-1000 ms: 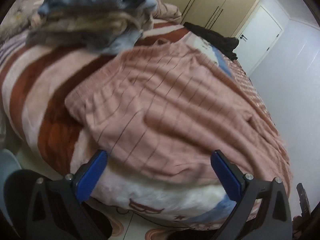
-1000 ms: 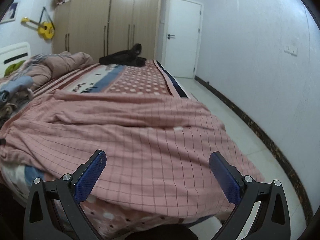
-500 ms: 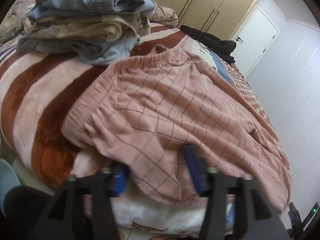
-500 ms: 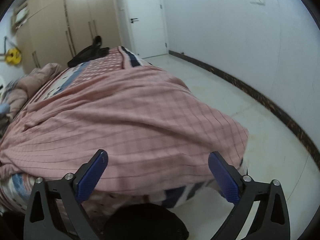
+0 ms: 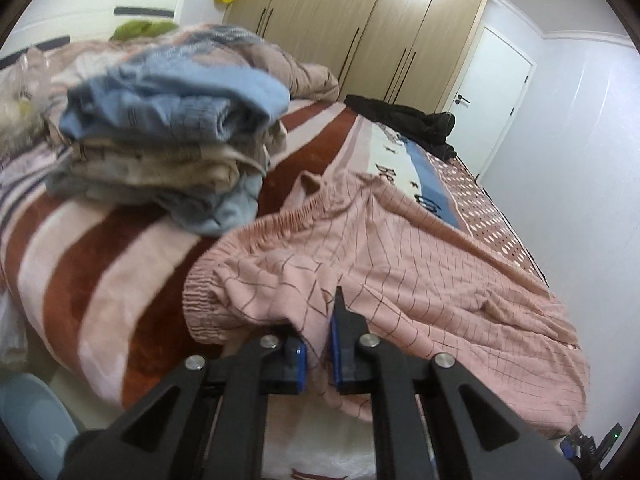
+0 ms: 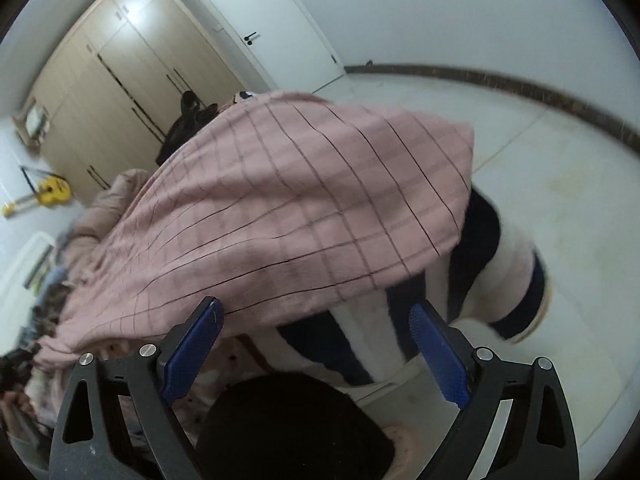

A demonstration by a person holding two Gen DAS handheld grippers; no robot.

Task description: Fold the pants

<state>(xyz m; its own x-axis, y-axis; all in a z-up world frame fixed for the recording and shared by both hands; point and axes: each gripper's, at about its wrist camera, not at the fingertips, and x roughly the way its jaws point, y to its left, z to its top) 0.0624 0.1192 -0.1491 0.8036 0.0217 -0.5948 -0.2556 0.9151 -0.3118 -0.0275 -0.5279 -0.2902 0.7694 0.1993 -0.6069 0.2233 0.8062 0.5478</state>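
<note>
Pink checked pants (image 5: 400, 272) lie spread across the bed, elastic waistband toward the left. My left gripper (image 5: 318, 356) is shut on a fold of the pants near the waistband at the bed's near edge, and the cloth bunches up between the pads. In the right wrist view the leg end of the pants (image 6: 300, 208) hangs over the bed's foot corner. My right gripper (image 6: 316, 344) is open and empty, just below and in front of that hem.
A stack of folded blue and beige clothes (image 5: 168, 140) sits on the striped blanket (image 5: 92, 264) left of the pants. A black garment (image 5: 404, 120) lies at the far side. Wardrobes (image 5: 360, 28), a door (image 5: 492, 100) and tiled floor (image 6: 540, 184) surround the bed.
My left gripper closed on the pants near the waistband and lifted a fold. My right gripper swung down toward the leg end at the bed's corner and stayed open.
</note>
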